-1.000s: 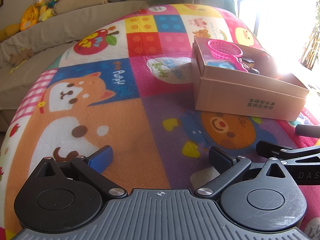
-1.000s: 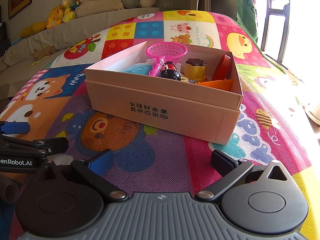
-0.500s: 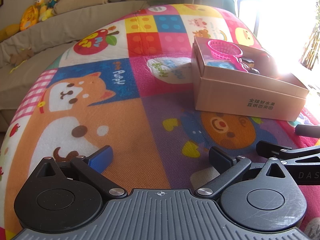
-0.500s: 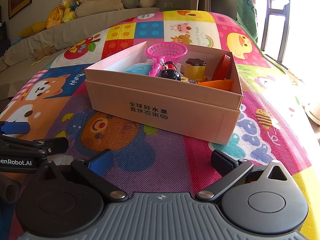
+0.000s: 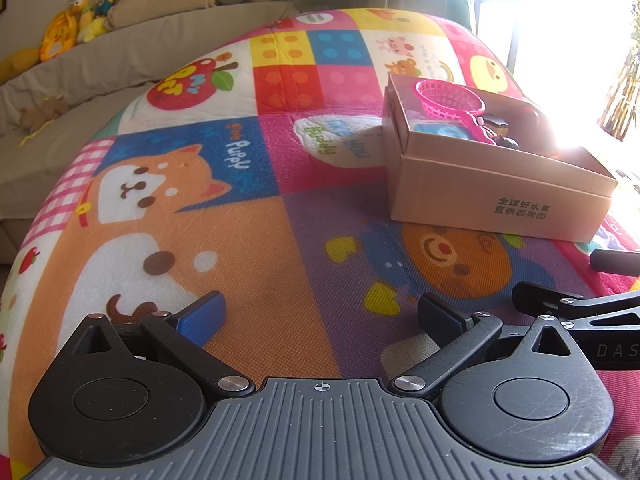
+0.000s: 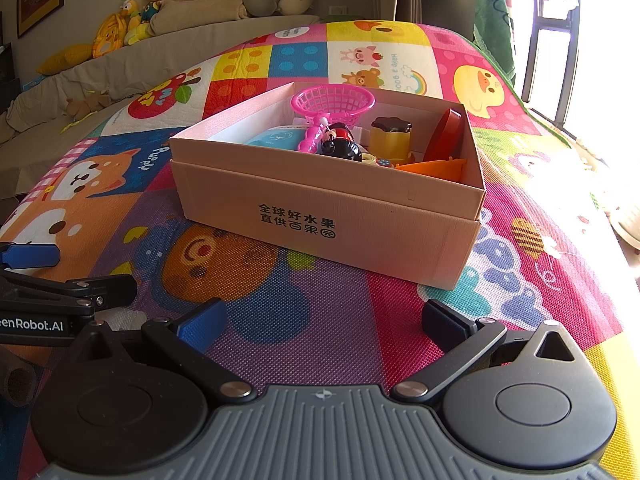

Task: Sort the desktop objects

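You see a matt cardboard box [image 6: 320, 208] with printed black lettering on a play mat [image 6: 320, 320] whose woven surface looks rough and grainy. In the box, a glossy pink plastic net [image 6: 334, 104] catches the light. Each claw [image 5: 320, 316] [image 6: 320, 320] is matt black plastic with shiny metal rivets and a ribbed grey base.

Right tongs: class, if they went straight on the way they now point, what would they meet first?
Most likely the printed front wall of the pink cardboard box, directly ahead of the open right tongs across bare play mat; depth is uncertain.
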Available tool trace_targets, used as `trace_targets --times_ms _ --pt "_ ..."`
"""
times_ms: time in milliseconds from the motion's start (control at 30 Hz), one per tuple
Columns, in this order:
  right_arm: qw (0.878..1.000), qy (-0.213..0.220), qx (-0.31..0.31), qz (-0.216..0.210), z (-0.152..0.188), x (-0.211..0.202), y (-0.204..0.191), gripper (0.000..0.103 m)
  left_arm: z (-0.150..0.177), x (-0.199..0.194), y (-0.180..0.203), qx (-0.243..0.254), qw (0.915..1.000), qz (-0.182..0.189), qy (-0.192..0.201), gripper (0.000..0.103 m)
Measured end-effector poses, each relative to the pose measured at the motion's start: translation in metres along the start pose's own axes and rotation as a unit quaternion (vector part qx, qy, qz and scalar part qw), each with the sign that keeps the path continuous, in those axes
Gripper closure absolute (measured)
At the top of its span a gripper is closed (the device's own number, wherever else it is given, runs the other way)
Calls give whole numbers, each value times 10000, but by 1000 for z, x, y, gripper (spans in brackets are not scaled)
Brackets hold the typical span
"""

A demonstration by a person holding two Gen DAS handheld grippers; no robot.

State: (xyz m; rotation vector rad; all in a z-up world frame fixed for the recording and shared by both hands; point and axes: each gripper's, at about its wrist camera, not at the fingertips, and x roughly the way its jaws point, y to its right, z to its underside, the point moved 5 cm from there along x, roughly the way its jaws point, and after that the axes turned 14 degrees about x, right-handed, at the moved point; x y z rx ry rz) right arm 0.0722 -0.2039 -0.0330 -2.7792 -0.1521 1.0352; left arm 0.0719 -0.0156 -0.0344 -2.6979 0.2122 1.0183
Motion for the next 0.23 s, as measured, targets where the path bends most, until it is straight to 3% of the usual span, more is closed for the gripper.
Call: trace_targets --times_ms 233 --pt "10000 0 -1 0 0 0 0 0 0 0 -1 3 10000 -10 -7 0"
